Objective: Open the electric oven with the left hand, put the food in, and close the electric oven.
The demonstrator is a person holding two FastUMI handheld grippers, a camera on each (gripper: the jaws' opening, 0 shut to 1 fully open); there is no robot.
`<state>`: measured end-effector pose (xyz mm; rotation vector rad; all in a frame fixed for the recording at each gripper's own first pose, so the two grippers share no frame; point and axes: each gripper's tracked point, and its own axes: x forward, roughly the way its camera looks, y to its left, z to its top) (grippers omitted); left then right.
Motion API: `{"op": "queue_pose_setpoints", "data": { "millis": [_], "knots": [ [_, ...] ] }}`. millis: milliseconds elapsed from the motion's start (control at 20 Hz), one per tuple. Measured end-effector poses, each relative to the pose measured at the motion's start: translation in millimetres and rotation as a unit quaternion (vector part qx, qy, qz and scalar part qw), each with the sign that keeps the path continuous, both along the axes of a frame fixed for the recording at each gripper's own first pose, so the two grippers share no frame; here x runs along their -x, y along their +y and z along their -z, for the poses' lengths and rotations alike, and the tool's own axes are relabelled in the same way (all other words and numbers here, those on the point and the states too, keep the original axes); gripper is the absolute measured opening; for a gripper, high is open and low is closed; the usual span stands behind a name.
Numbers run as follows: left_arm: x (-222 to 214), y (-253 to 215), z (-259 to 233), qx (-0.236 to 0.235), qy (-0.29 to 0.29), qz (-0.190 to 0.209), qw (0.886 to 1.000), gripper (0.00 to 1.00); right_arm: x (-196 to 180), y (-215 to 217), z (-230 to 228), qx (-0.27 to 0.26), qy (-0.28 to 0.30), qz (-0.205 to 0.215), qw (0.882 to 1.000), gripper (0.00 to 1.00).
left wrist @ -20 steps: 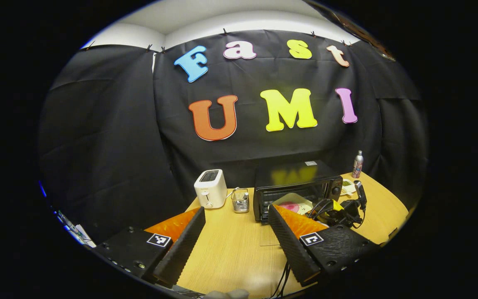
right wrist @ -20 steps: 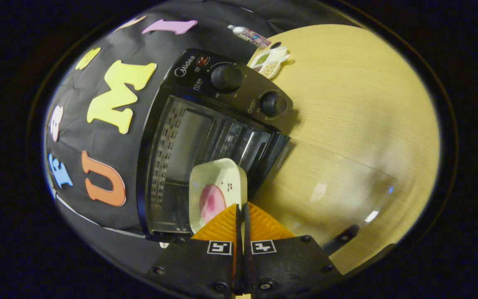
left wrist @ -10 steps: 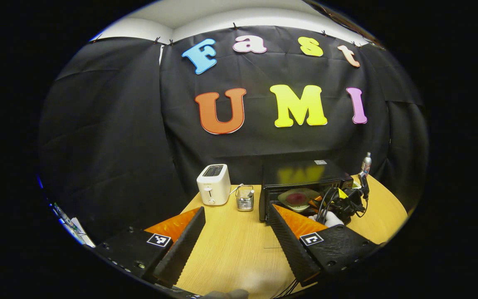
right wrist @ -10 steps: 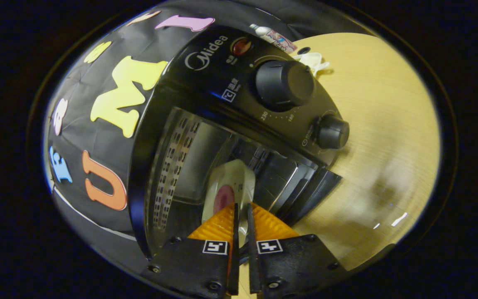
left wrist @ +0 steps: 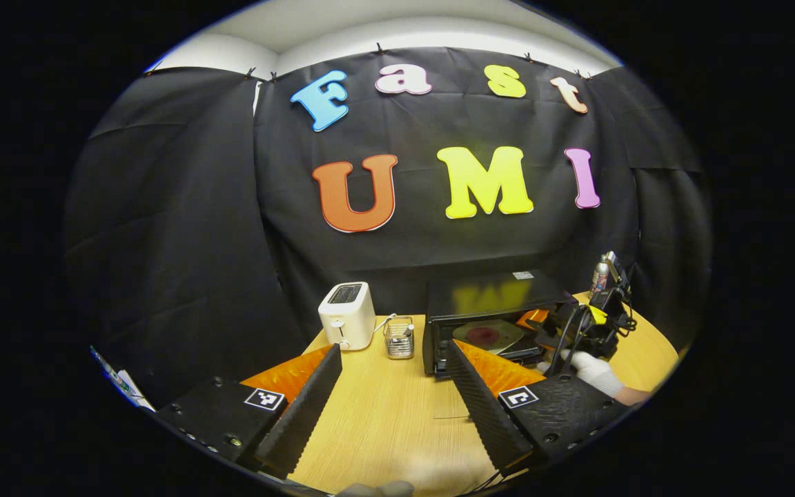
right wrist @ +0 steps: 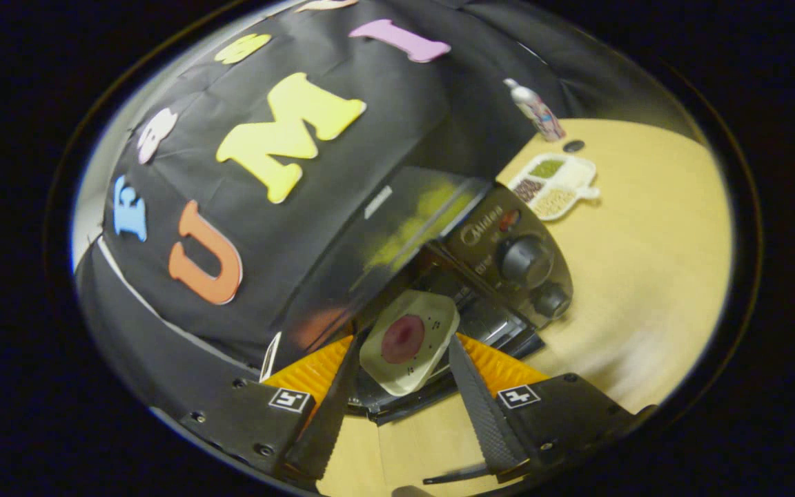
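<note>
In the right gripper view, the right gripper (right wrist: 397, 407) sits at the bottom centre with its jaws spread wide and nothing between them. Framed in that gap, farther off, is a pale plate (right wrist: 409, 340) carrying a round pink piece of food (right wrist: 402, 339); the plate lies inside the open oven (right wrist: 439, 276), and the fingers are clear of it. The oven's control panel with two knobs (right wrist: 526, 261) is to the right of the plate. In the upper right, on the wooden table (right wrist: 646, 276), stands a divided tray (right wrist: 555, 185) holding green, brown and pale fillings in separate sections, with a bottle (right wrist: 537, 110) beyond it.

In the left gripper view, the left gripper (left wrist: 394, 400) is at the bottom, also wide open and empty, hanging above bare tabletop (left wrist: 397, 421). In the middle right the oven (left wrist: 491, 314) shows the plate (left wrist: 488, 335) in its mouth. Just right of it a gloved hand (left wrist: 594, 369) holds the other gripper (left wrist: 580, 328). Left of the oven are a small wire basket (left wrist: 399, 336), contents too small to tell, and a white toaster (left wrist: 347, 315).
</note>
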<state>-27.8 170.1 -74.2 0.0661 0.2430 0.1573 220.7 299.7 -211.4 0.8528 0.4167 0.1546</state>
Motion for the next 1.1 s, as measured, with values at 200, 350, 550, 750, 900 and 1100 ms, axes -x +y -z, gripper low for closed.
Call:
{"op": "queue_pose_setpoints", "data": {
  "millis": [200,350,550,750,900,1100],
  "knots": [
    [6.4,-6.0,-10.8,0.020,-0.016,0.011,1.000,0.97,49.8,-24.7,-46.3,0.099,-0.048,-0.027,0.994,0.94],
    [14.9,-9.8,-21.0,0.027,-0.035,0.021,0.999,0.97,90.5,-50.6,-76.3,0.169,-0.077,-0.034,0.982,0.94],
    [29.2,-14.8,-28.1,0.039,-0.058,0.030,0.997,0.97,138.2,-92.5,-104.6,0.253,-0.104,-0.023,0.962,0.95],
    [37.4,-30.7,-32.9,0.060,-0.075,0.052,0.994,0.96,176.5,-142.5,-124.1,0.303,-0.114,0.010,0.946,1.00],
    [33.5,-48.6,-21.4,0.047,-0.073,0.065,0.994,0.95,198.7,-177.4,-123.4,0.323,-0.109,0.024,0.940,0.95],
    [24.6,-79.2,16.2,0.040,-0.044,0.063,0.996,0.96,213.8,-220.5,-116.3,0.346,-0.094,0.027,0.933,0.95]
  ]
}}
